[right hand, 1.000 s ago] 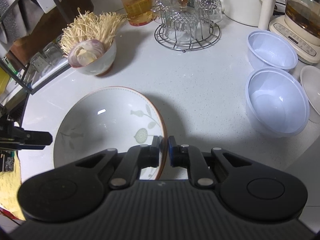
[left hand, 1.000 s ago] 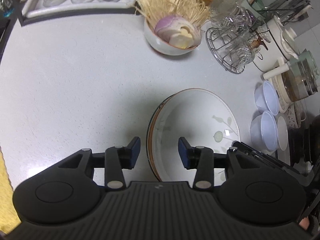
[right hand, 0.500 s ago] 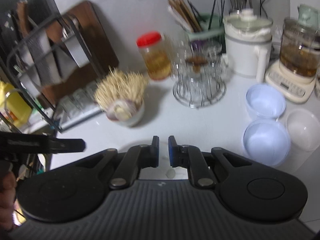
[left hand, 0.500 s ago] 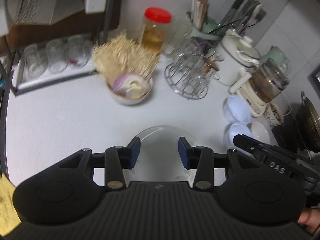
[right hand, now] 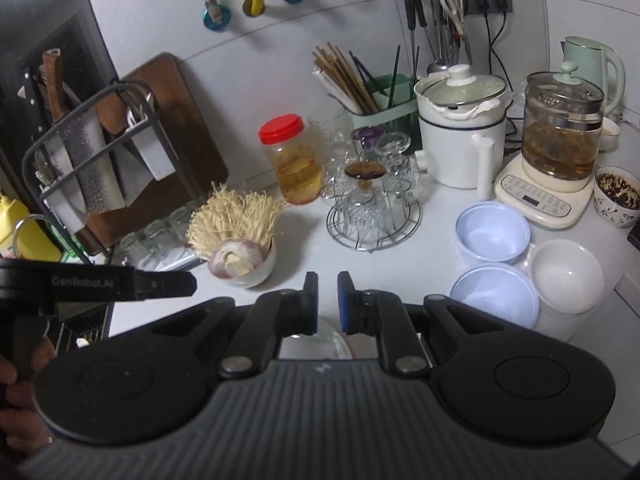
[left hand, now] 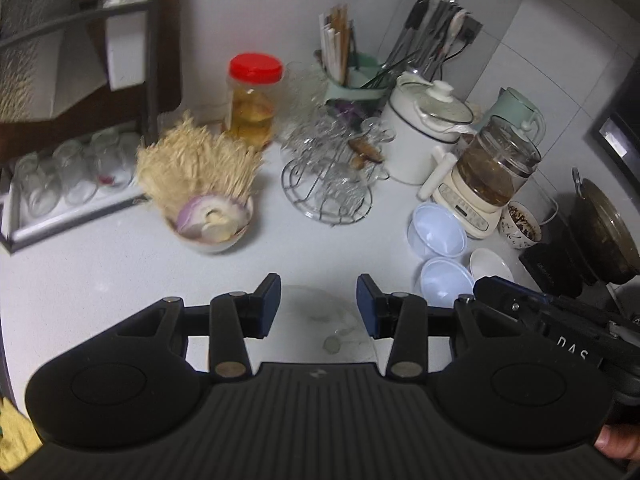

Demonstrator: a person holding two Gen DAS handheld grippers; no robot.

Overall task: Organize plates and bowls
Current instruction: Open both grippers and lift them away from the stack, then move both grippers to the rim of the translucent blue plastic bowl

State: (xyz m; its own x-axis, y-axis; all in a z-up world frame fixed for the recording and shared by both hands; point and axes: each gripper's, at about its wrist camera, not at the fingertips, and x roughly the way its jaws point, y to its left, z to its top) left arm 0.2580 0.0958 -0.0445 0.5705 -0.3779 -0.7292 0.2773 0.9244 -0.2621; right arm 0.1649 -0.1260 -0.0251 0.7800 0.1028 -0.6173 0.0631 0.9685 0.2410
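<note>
The left gripper [left hand: 318, 306] has its fingers spread wide with nothing between the blue pads, which hang above the white counter [left hand: 100, 264]. Below and between them lies the plate [left hand: 320, 328], pale with a faint leaf pattern, flat on the counter and touched by neither pad. The right gripper [right hand: 327, 300] shows its fingers drawn narrow, a slim gap left between the pads; the plate's brown-edged rim [right hand: 340, 340] appears just beneath that gap, but whether the pads touch it I cannot tell, since the gripper body hides most of it. To the right of the plate sit two light blue bowls [right hand: 494, 300], one behind the other, with a white bowl [right hand: 566, 276] just beside the nearer one. Behind the plate stands a bowl of enoki mushrooms and onion [right hand: 242, 264], and further back a wire rack of glasses [right hand: 372, 216]
</note>
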